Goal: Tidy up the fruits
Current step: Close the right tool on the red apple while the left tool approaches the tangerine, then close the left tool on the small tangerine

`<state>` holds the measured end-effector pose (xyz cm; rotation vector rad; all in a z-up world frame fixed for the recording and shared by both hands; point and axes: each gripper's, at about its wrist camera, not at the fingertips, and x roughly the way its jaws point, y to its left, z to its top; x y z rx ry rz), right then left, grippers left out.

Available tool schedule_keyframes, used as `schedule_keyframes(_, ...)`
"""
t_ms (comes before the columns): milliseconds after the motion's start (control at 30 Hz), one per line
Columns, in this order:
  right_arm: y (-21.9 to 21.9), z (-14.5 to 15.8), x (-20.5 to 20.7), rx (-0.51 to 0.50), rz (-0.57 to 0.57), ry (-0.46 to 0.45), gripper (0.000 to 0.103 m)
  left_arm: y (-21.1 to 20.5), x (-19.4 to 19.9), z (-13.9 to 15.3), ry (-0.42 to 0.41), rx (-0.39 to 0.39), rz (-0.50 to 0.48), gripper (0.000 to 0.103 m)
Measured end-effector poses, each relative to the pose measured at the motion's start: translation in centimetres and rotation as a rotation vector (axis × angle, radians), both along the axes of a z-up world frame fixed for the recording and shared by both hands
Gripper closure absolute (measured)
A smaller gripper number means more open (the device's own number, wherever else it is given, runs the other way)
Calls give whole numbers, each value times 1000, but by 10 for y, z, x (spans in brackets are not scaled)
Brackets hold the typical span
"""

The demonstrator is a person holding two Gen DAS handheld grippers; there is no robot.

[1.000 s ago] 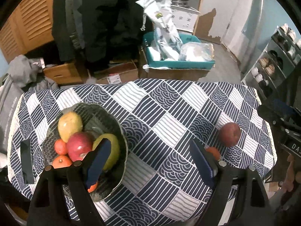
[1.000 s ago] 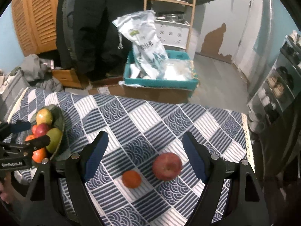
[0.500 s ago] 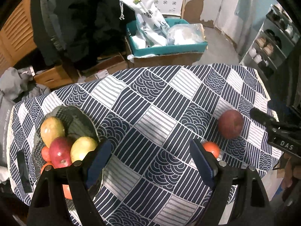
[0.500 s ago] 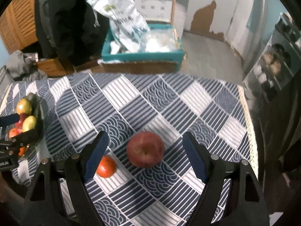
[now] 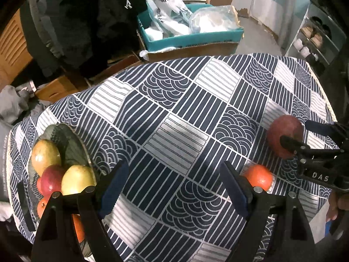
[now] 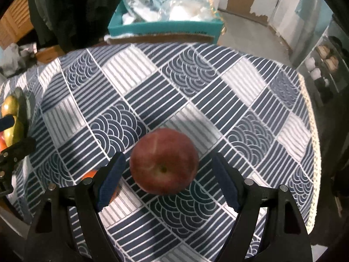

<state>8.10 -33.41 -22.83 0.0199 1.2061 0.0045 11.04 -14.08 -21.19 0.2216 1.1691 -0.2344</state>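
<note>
A red apple [image 6: 163, 161] lies on the patterned tablecloth [image 6: 196, 100]. My right gripper [image 6: 168, 182] is open and straddles the apple, with a gap between it and each blue pad. A small orange [image 5: 258, 178] lies close beside the apple, and in the right wrist view the left finger half hides this orange [image 6: 90, 174]. My left gripper [image 5: 173, 187] is open over bare cloth, with the orange just outside its right finger. A dark glass bowl [image 5: 65, 128] at the table's left holds yellow-green fruit [image 5: 44, 155], a red apple [image 5: 51, 179] and oranges.
Beyond the table's far edge, a teal box [image 5: 192, 37] with plastic bags sits on a cardboard carton. Dark clothes [image 5: 87, 21] hang at the back left. A shoe rack [image 5: 314, 37] stands at the right. A hand [image 5: 336, 200] holds the right gripper.
Both grippers have come down toward the table. The right one has closed in on the red apple, which now lies between its fingers. The left one has shifted from the bowl toward the orange.
</note>
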Motion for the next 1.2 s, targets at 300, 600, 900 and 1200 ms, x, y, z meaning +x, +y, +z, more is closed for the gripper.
schedule_keyframes(300, 0, -30, 11, 35, 0, 54, 23, -9, 9, -18, 25, 6, -11, 16)
schedule_keyframes(600, 1, -40, 12, 73, 8, 77, 28, -19, 8, -20, 38, -8, -34, 16)
schedule_keyframes(900, -22, -24, -6, 48, -43, 33, 28, -36, -4, -17, 55, -60, -80, 16)
schedule_keyframes(1200, -43, -8, -29, 41, -73, 9, 28, -68, -22, -29, 97, -64, -162, 16)
